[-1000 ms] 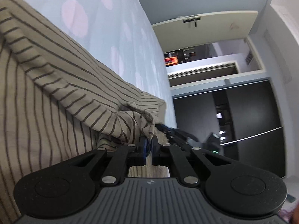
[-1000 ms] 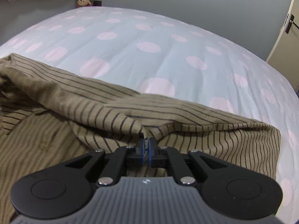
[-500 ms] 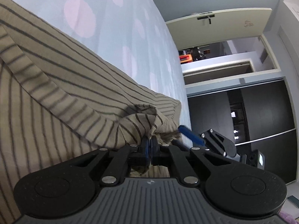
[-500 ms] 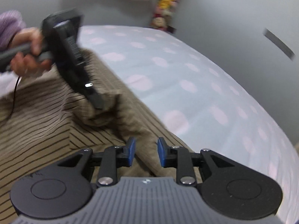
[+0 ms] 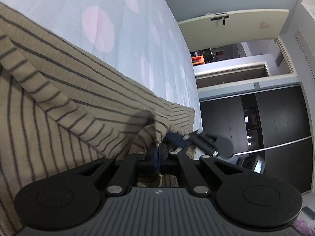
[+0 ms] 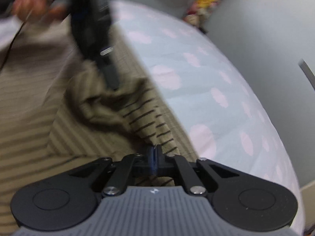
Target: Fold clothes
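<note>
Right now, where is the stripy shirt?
The stripy shirt lies on the spotted bed sheet, filling the left of both views, pinched by the left gripper and the right gripper.

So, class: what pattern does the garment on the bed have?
The garment is tan with thin dark stripes, showing sharpest in the left wrist view.

Soft, even indoor light, fairly dim, with no glare. Both views bow strongly at the edges, corners dark. The right wrist view is smeared by motion blur, worst upper left over the hand (image 6: pixel 37 5); the left view is sharper.
</note>
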{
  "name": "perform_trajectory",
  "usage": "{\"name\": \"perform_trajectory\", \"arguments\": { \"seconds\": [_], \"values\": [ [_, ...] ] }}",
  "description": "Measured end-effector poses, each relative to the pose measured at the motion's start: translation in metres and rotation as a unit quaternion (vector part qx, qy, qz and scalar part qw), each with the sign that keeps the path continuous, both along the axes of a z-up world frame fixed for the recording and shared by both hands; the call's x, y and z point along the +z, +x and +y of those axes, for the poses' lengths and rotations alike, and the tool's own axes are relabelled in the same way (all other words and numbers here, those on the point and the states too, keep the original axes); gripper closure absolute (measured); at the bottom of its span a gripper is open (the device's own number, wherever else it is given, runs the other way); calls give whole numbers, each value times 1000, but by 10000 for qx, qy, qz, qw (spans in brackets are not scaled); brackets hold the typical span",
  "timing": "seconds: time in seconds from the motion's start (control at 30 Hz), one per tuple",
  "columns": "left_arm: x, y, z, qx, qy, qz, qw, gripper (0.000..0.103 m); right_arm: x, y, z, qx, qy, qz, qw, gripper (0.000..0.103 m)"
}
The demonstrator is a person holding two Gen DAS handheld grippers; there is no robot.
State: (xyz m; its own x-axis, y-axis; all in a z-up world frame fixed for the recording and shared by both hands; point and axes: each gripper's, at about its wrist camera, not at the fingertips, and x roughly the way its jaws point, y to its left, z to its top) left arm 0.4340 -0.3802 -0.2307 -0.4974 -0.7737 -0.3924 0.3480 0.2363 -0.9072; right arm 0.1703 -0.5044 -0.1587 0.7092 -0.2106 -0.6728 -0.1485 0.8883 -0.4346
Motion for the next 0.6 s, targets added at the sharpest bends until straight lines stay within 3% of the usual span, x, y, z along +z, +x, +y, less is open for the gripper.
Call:
{"name": "perform_trajectory", "arguments": {
  "seconds": [0.17,0.3,0.4,0.5,0.53,0.6],
  "values": [
    [-5,7,12,86,206,-115,9997,103,26,-2,-35,-542,884,-222,9944,101],
    [13,4,25,498,310,-659,9961,98,26,-3,-28,-399,739,-108,9964,101],
    [36,-9,37,710,386,-1252,9888,88,27,-4,-24,-407,704,-149,9966,101],
    [59,-28,45,816,415,-1726,9807,86,29,0,-24,-496,776,-209,9955,101],
    [64,-35,46,815,405,-1812,9792,82,30,-2,-25,-521,809,-232,9951,101],
    [70,-48,46,847,455,-1922,9766,54,33,-5,-26,-554,870,-290,9942,101]
  ]
}}
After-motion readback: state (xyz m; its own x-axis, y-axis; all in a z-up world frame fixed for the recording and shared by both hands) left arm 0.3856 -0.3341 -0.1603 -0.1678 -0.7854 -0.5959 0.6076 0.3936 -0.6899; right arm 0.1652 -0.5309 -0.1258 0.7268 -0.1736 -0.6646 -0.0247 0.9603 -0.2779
